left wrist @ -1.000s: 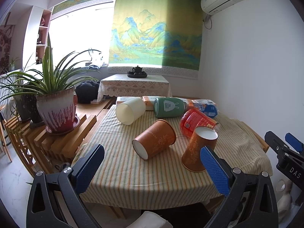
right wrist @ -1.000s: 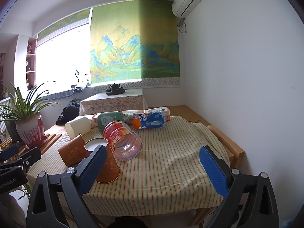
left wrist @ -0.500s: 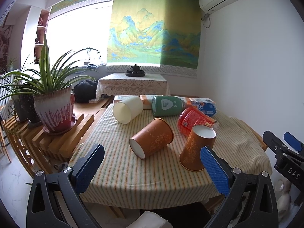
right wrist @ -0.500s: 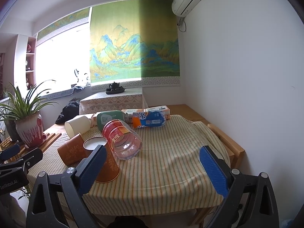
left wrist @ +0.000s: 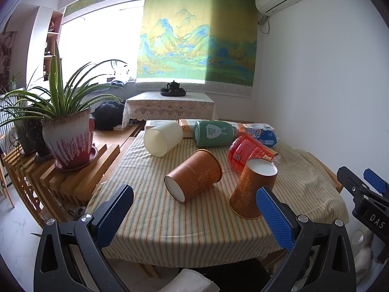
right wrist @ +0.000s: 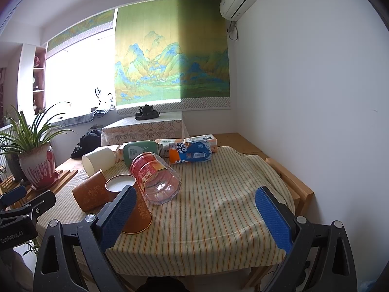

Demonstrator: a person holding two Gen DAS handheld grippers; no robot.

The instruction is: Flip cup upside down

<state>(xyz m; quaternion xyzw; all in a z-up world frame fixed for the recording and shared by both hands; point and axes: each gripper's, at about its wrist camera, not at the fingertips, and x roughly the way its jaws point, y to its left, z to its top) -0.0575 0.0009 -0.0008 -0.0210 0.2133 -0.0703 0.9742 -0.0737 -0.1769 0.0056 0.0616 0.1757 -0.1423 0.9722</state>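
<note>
An orange paper cup [left wrist: 252, 189] stands upside down, tilted, near the front right of the striped table; it also shows in the right wrist view [right wrist: 136, 209]. A second orange cup [left wrist: 194, 177] lies on its side in the middle, base toward me; it also shows in the right wrist view [right wrist: 92, 192]. A cream cup [left wrist: 163, 138] lies on its side farther back. My left gripper [left wrist: 194, 219] is open and empty, short of the table's front edge. My right gripper [right wrist: 197, 216] is open and empty above the front edge.
A red-labelled clear plastic cup [left wrist: 245, 150], a green bottle [left wrist: 214, 133], a blue-orange pack [left wrist: 262, 133] and tissue boxes lie at the back of the table [left wrist: 170, 223]. A potted plant [left wrist: 65, 131] stands on a wooden rack at left. A white wall is at right.
Both grippers have drifted slightly; the table and cups sit a little lower and closer in both views. The cups have not moved. Both grippers stay open.
</note>
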